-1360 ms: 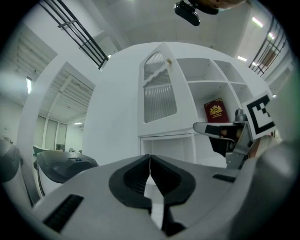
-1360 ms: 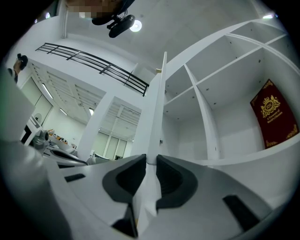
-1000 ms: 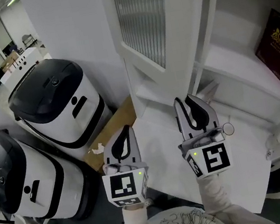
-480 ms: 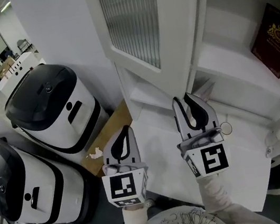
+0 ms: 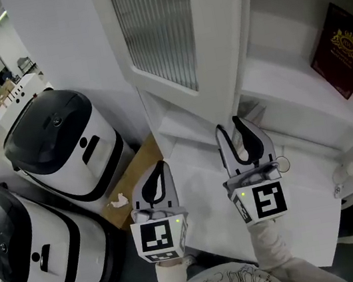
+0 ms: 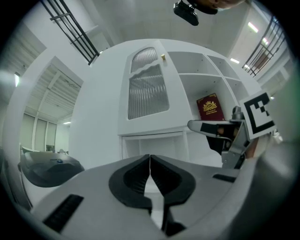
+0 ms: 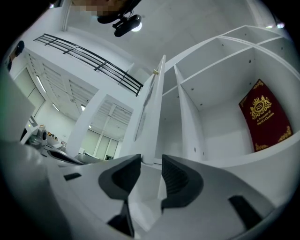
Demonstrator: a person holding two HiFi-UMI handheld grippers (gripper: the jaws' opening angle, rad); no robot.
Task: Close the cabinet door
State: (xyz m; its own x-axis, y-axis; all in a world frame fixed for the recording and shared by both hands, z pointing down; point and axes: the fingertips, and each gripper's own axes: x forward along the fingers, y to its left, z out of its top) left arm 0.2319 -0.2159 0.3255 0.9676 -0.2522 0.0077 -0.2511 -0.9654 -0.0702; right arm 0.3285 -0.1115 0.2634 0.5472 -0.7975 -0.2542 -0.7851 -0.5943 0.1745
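The white cabinet door [image 5: 170, 30] with a ribbed glass pane stands swung out from the cabinet [image 5: 291, 22]. In the right gripper view the door [image 7: 157, 108] shows edge-on. My right gripper [image 5: 229, 127] is just below the door's lower corner. Its jaws have just been opening; the door's bottom edge lines up with the gap [image 7: 150, 173] and the pads do not press on it. My left gripper [image 5: 160, 168] hangs shut and empty to the left of it, level, facing the door [image 6: 147, 93]. A dark red book [image 5: 340, 51] leans inside a shelf.
Two white machines with black lids [image 5: 62, 143] [image 5: 18, 239] stand at the left, with cardboard [image 5: 135, 174] on the floor beside them. A white counter [image 5: 310, 208] runs under the shelves, with a small round knob [image 5: 344, 171] at its right.
The right jaws have spread apart. Both grippers have shifted a little toward the cabinet, and the door now fills more of the top of the head view.
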